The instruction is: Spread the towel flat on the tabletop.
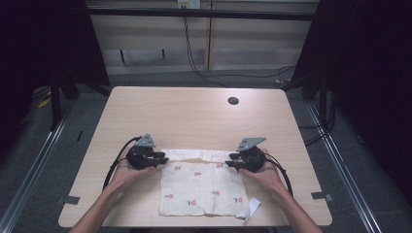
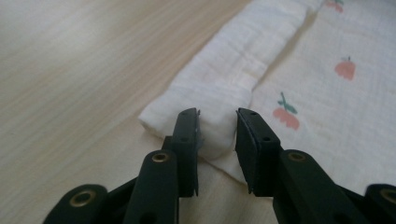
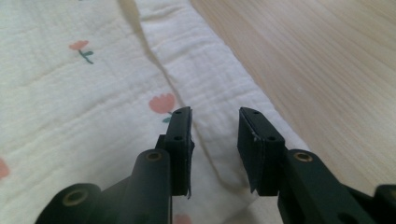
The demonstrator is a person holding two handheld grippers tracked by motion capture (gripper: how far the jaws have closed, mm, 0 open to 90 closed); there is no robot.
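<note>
Cloth [image 1: 201, 187] flat on near half of table [image 1: 194, 111], far edge already turned over into a narrow band [image 1: 194, 154]. Left gripper [image 1: 163, 158] and right gripper [image 1: 230, 160] at band's two ends, jaws partly open, gripping nothing. Further folds probably left.

Light wood table [image 1: 194, 111] w/ white flower-print cloth [image 1: 201, 189] flat near front edge.
</note>
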